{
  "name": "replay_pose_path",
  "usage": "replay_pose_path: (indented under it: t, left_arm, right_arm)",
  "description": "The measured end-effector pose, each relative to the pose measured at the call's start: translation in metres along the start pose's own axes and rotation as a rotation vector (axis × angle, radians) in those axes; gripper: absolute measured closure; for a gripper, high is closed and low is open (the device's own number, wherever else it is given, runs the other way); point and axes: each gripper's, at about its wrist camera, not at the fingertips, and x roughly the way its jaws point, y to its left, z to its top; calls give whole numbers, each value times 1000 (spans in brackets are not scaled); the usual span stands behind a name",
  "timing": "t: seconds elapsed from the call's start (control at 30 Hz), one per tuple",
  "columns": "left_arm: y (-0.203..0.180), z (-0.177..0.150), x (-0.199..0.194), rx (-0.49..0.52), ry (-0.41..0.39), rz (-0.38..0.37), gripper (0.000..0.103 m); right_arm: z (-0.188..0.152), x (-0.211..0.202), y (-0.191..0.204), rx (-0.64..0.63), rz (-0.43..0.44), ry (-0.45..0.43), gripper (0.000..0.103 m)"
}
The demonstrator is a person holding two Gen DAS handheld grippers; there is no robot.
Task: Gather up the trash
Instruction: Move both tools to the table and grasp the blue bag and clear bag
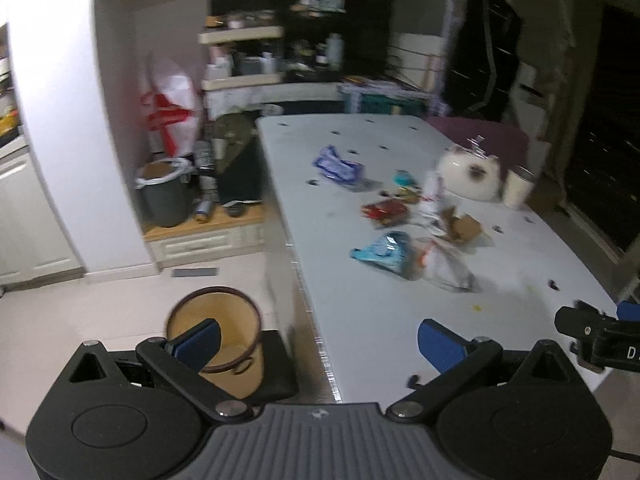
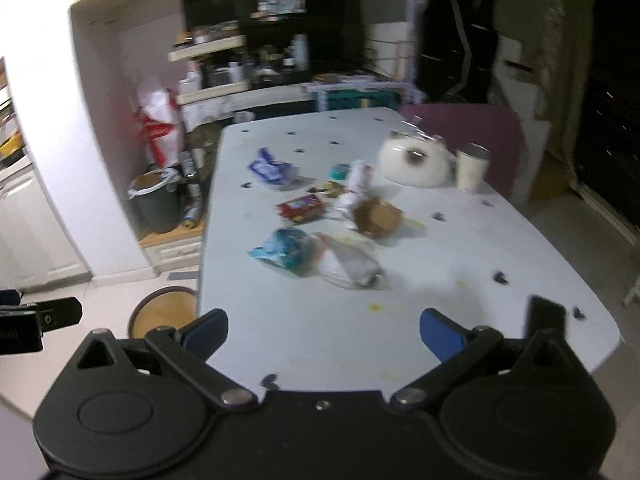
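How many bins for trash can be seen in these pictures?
2. A tan bin with a dark rim stands on the floor beside the white table, near the left gripper. A grey bin stands in the alcove further back. Others may be hidden.

Litter (image 1: 404, 224) on white table (image 1: 360, 320)
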Motion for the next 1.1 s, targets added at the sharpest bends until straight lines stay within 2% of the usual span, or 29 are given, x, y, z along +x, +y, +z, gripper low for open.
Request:
replay_pose_path:
  t: [0.27, 0.47, 0.67, 0.93, 1.1]
  left_arm:
    - [-4, 22, 60, 97, 54, -151, 0]
    - [7, 62, 117, 163, 73, -224, 0]
    - [2, 99, 180, 253, 141, -321, 0]
    - [-24, 127, 262, 373, 219, -436, 0]
    - [-47, 130, 315, 447, 280, -450, 0]
  right_arm:
    - [4, 39, -23, 157, -92, 17, 0]
    - [19, 88, -21, 239, -187, 22, 0]
    - [35, 137, -18, 300, -256, 36, 0]
    - [52, 189, -16, 333, -288, 64, 0]
    - [61, 216, -10, 324, -271, 84, 0]
